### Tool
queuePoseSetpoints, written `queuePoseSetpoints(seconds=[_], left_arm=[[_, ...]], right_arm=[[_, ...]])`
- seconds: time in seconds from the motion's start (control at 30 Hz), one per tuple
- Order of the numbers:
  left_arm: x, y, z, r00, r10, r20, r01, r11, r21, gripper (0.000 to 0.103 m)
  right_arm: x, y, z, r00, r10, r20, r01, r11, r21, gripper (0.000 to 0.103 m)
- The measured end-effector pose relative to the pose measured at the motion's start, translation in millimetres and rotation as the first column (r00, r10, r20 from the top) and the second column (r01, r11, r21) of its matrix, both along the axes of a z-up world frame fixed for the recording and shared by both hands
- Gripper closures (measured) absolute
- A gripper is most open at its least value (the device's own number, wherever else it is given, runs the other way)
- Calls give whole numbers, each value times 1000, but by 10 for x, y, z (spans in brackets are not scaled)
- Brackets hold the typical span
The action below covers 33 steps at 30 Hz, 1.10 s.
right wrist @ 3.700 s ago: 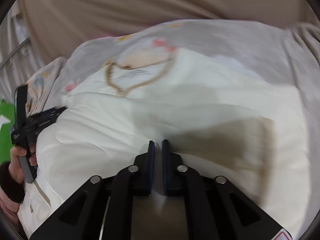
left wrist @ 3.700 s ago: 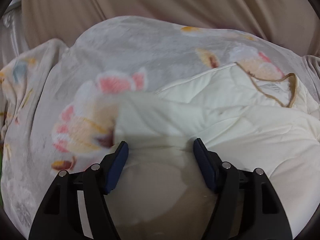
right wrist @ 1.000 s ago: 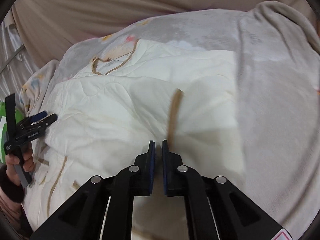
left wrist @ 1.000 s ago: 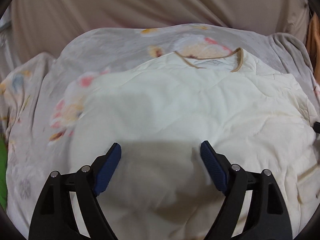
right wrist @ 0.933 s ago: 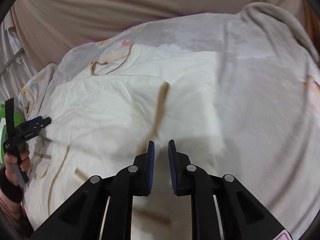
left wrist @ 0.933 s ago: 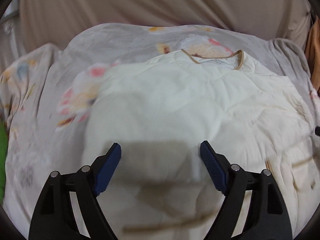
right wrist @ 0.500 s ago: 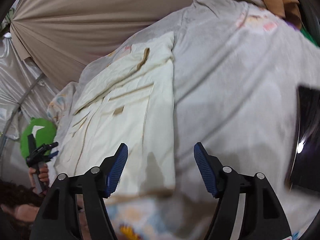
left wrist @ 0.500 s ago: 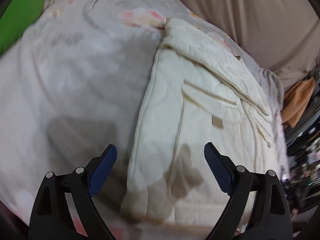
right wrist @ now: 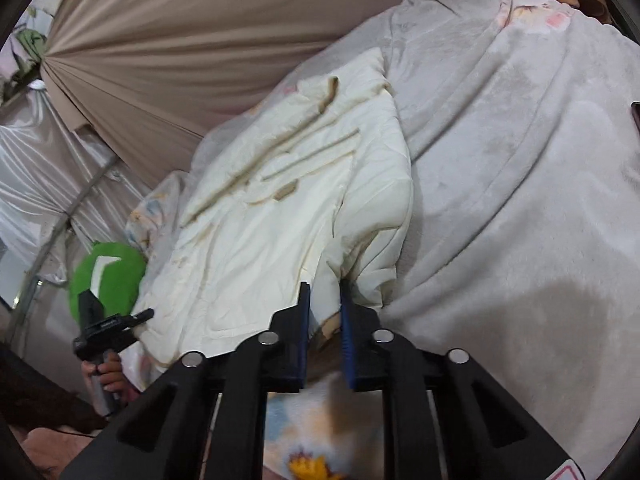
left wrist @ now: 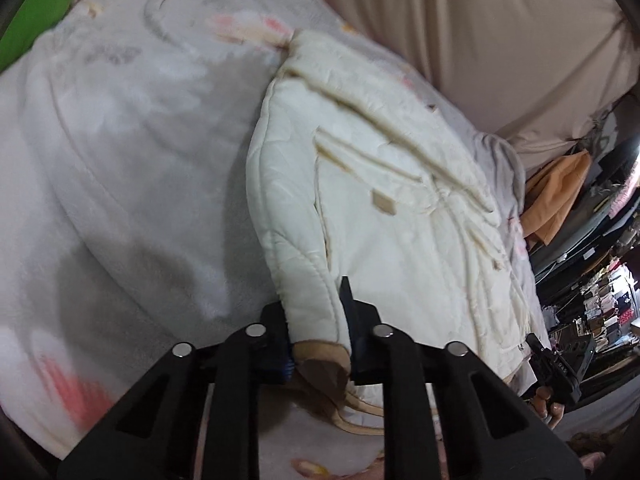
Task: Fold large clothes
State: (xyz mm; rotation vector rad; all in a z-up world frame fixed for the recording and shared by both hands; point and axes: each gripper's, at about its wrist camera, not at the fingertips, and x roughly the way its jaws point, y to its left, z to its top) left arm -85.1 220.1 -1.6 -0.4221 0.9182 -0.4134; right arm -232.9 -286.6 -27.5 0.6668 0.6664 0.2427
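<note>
Since a second ago both grippers have been swung from the middle of the jacket to its near hem, and their views are now rolled, so that the jacket is seen lengthwise instead of from above the collar. The left gripper (left wrist: pixel 316 320), wide apart a moment before, is now closing, and a padded corner of the jacket (left wrist: pixel 380 208) is caught between its jaws, with the tan hem binding bunched just behind them. The right gripper (right wrist: pixel 323 312) is likewise closing, and cream cloth from the other near corner is pinched between its blue pads (right wrist: pixel 347 320).

From those two held corners the jacket (right wrist: pixel 280 200) is stretched away toward the far side, lying flat with tan trim strips and a small tan tab on top. It is spread on a grey fleece blanket (left wrist: pixel 120 140) printed with pale pink and orange flowers, which is bare on either side of it.

In the left view the right gripper (left wrist: pixel 560 364) is seen small at the lower right edge, gripped in a hand. In the right view the left gripper (right wrist: pixel 108 328) is seen at the lower left, held in a hand (right wrist: pixel 106 376), with a green cushion (right wrist: pixel 108 272) behind it. Beige drapes (right wrist: pixel 180 40) are hung behind the blanket, and an orange garment (left wrist: pixel 556 196) is hung at the right.
</note>
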Motion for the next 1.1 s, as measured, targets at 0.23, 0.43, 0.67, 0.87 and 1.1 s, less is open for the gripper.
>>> queuePoseSetpoints(seconds=[0.23, 0.43, 0.67, 0.87, 1.1], left_arm=[[-697, 157, 916, 925, -3, 379, 62, 988, -143, 91], [-577, 106, 1453, 877, 48, 478, 46, 982, -185, 90], [833, -553, 1561, 916, 94, 389, -101, 995, -2, 90], [2238, -906, 733, 986, 118, 116, -140, 968, 207, 88], [2572, -1039, 114, 996, 62, 69, -78, 958, 275, 87]], right_arm=[[-619, -52, 688, 940, -7, 340, 19, 999, -34, 98], [-633, -177, 1290, 851, -64, 522, 63, 998, 18, 99], [901, -356, 1525, 905, -138, 403, 154, 988, -9, 99], [2374, -540, 917, 976, -187, 107, 193, 980, -47, 99], [3024, -583, 15, 973, -184, -139, 169, 979, -110, 102]])
